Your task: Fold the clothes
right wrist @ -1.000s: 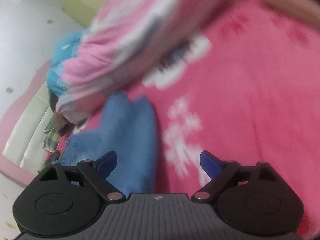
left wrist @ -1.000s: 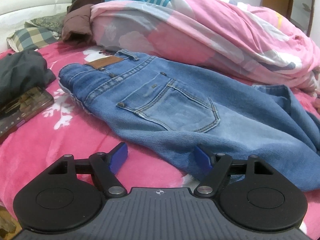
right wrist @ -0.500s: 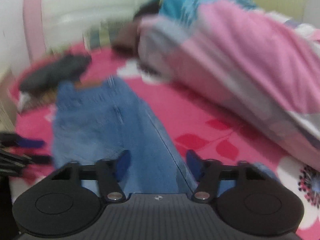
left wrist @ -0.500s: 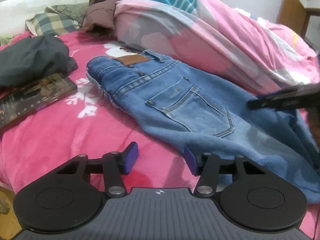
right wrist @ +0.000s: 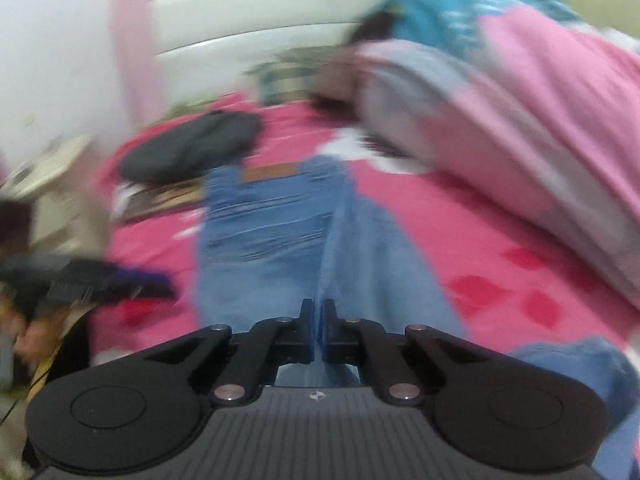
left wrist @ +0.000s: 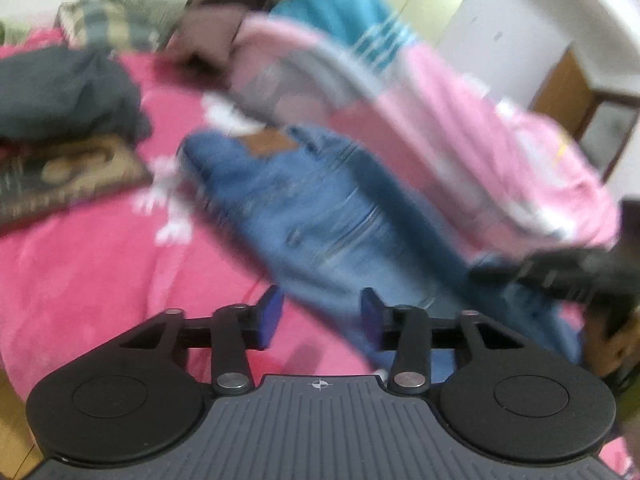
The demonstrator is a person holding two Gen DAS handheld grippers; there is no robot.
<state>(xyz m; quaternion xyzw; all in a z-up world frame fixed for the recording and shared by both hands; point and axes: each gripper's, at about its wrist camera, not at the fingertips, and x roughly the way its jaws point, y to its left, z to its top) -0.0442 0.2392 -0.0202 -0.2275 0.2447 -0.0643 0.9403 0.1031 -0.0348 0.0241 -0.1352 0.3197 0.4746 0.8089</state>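
The right tool (right wrist: 318, 330) sits at the bottom centre of its own view with its blue pads (right wrist: 307, 330) drawn together, only a thin seam of pale denim showing between them, so it is clamped on a fold of the jeans (right wrist: 272, 236); its jaws have just been closing. The jeans run from that grip up the middle of the frame to a brown waistband patch (right wrist: 272, 172), and a bunched bit of denim lies at the lower right. The left tool (left wrist: 318, 318) is at the lower centre of its view, its jaws about half apart after opening a touch, with the lower edge of the jeans and pink bed cover (left wrist: 92, 256) in the gap; the pads do not press on the cloth, though blur makes the edge hard to read. In this view the jeans (left wrist: 312, 216) stretch from the waistband at centre to the lower right, where the right tool (left wrist: 560, 272) shows as a dark smear at the right edge. A rumpled pink quilt (left wrist: 460, 136) is heaped along the upper right, just beyond the jeans. A dark grey garment (left wrist: 60, 92) lies at the upper left, with a flat dark patterned object (left wrist: 64, 176) just below it, too blurred to identify. A white headboard (right wrist: 248, 16) crosses the top of the right view.
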